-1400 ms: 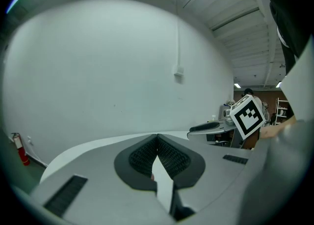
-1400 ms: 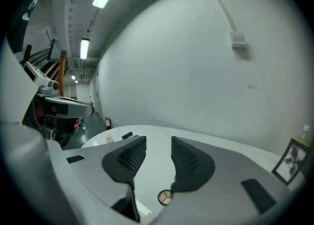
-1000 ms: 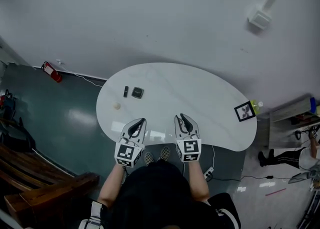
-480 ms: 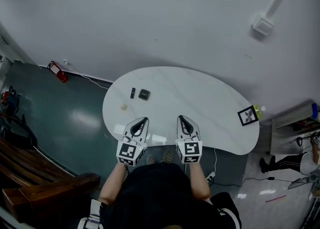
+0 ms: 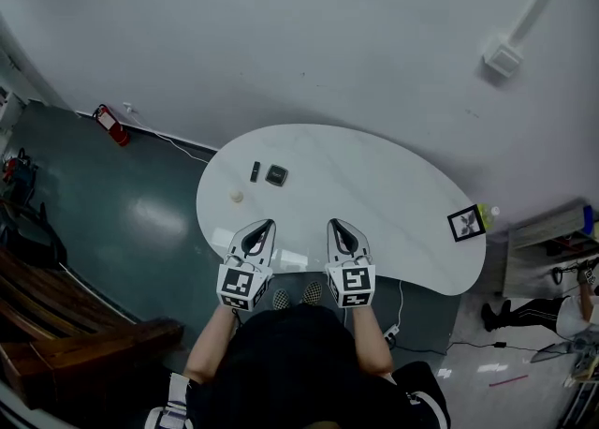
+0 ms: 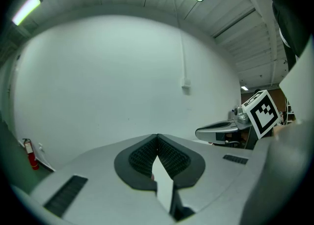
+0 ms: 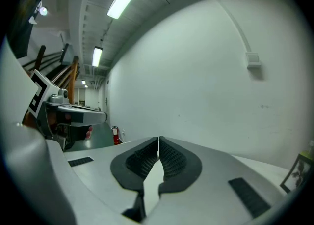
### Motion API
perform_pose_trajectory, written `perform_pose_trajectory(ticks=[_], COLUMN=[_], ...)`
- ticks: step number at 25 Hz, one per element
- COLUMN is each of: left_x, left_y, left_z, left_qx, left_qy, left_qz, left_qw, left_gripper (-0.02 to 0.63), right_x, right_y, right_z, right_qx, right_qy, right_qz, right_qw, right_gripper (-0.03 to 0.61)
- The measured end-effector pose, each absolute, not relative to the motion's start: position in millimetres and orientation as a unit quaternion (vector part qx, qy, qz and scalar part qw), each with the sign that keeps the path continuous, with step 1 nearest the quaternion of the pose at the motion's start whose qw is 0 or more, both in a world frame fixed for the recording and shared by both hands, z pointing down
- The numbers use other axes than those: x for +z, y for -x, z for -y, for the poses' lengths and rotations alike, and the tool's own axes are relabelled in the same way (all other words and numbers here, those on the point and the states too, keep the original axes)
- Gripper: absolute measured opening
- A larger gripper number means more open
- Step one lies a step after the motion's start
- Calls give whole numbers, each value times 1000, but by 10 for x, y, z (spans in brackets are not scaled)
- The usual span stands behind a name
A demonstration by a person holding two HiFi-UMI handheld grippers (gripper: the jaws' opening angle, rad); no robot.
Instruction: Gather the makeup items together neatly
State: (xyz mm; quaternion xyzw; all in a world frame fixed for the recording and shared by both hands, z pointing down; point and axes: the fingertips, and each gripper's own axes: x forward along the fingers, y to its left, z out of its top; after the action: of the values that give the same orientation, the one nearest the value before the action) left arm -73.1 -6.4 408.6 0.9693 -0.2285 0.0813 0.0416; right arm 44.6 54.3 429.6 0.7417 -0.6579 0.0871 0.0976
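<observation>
**Two clenched, empty grippers at the near edge of a white table; three makeup items lie at its far left**

Seen from above, one person (image 5: 309,352) in a dark top stands at the near edge of one white, kidney-shaped table (image 5: 374,184). Two shoes (image 5: 297,295) show just below that edge.

The person holds two grippers side by side over the near edge, a little apart and both pointing across the table. The left gripper (image 5: 266,224) is clenched: its two ridged black pads meet at the tips with nothing between them. The right gripper (image 5: 334,224) is clenched the same way, pads together and empty. Each carries one cube with black-and-white square markers at its rear.

Three makeup items lie on the far left part of the table, well apart from both grippers. One pale round item (image 5: 237,197) sits nearest, close to the table's left edge. Beyond it, one dark square compact (image 5: 276,175) and one small black stick-shaped item (image 5: 255,171) lie just beside each other, the stick to the left.

At the table's right end stands one framed marker card (image 5: 466,224).

Beyond the table's far edge rises one plain white wall (image 5: 281,34), with one small box (image 5: 504,60) mounted on it to the right. Left of the table, one red fire extinguisher (image 5: 110,125) stands on the dark green floor (image 5: 122,221) at the foot of the wall.
</observation>
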Motion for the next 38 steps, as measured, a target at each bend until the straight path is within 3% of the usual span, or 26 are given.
perform_pose_trajectory(ticks=[22,38], left_x=[4423,5282], left_y=[2528,2519], left_z=[796,1503], left_qx=[75,126], left_qy=[-904,-859], left_qz=[413,465], left_qw=[86,172], left_gripper=[17,17], right_x=[4494,5504], right_y=[1139,1201], right_z=[736,1801], right_qx=[81,156], right_qy=[-597,-516], right_qz=[786,820], right_qw=[139,192], right_gripper=[35,35])
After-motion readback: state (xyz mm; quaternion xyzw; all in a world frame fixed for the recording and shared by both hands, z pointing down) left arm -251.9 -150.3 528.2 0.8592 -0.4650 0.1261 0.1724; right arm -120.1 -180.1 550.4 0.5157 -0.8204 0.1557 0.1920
